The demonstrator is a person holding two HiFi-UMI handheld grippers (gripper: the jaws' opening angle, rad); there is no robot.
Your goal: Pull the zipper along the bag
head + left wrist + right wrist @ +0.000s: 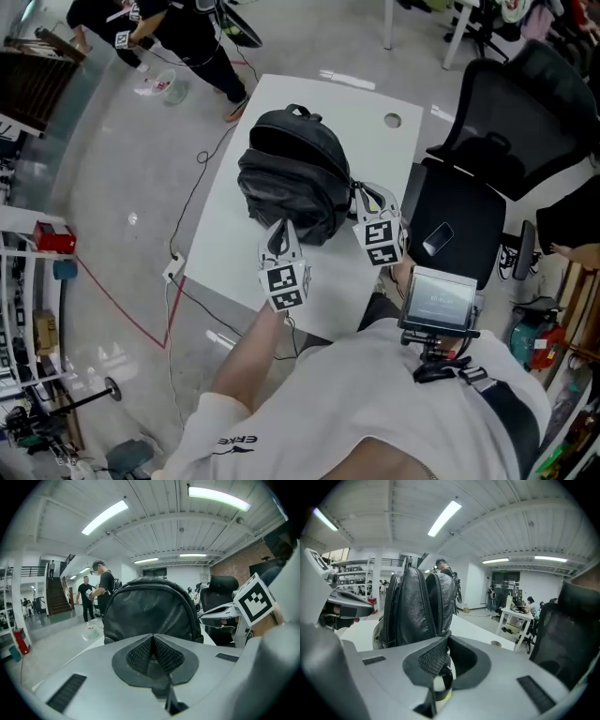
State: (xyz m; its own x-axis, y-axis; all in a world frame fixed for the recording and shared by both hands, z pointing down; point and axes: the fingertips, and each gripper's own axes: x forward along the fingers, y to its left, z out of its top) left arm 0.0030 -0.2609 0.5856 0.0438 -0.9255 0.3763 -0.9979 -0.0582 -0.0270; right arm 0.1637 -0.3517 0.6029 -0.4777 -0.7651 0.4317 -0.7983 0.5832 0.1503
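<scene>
A black backpack [295,173] stands upright on the white table [375,103]. Its dark front panel [150,611] fills the left gripper view. In the right gripper view its side [419,606] shows two zipper tracks running up it. My left gripper [278,234] is shut at the bag's near lower edge, and its pads [140,656] meet with nothing visible between them. My right gripper [364,194] is at the bag's right side. Its jaws are closed at the lower end of a zipper track [440,616]. The zipper pull itself is hidden between the pads [431,658].
A black office chair [525,103] and a dark seat with a phone [439,238] on it stand right of the table. The table has a cable hole [392,120]. A person [183,37] stands beyond the table's far left. Cables [122,309] trail over the floor at left.
</scene>
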